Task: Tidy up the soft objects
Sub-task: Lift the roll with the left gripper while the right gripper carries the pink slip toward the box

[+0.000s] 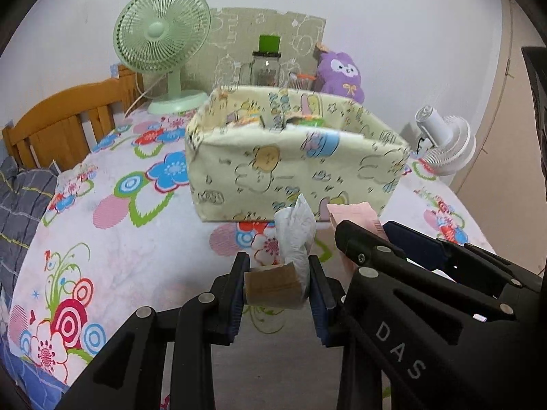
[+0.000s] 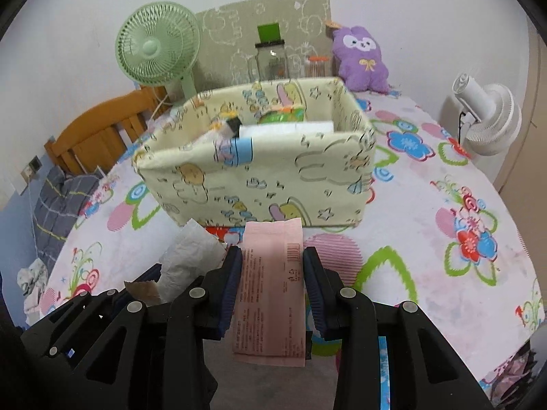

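Note:
A cream fabric storage box (image 1: 294, 167) printed with cartoon animals stands on the flowered bedsheet, with several items inside it. My left gripper (image 1: 277, 287) is shut on a small brown tissue pack (image 1: 271, 287) with white tissue (image 1: 295, 235) sticking up out of it. It hangs just in front of the box. Beside it on the right, my right gripper (image 2: 270, 283) is shut on a flat pink packet (image 2: 271, 287) with printed text and a barcode. In the right wrist view the box (image 2: 273, 177) lies straight ahead, and the white tissue (image 2: 189, 259) shows at the left.
A green table fan (image 1: 160, 44), a glass jar with a green lid (image 1: 266, 65) and a purple plush toy (image 1: 338, 71) stand behind the box by the wall. A white fan (image 2: 489, 119) stands at the right. The wooden bed frame (image 1: 65, 119) and grey bedding (image 1: 20, 205) lie left.

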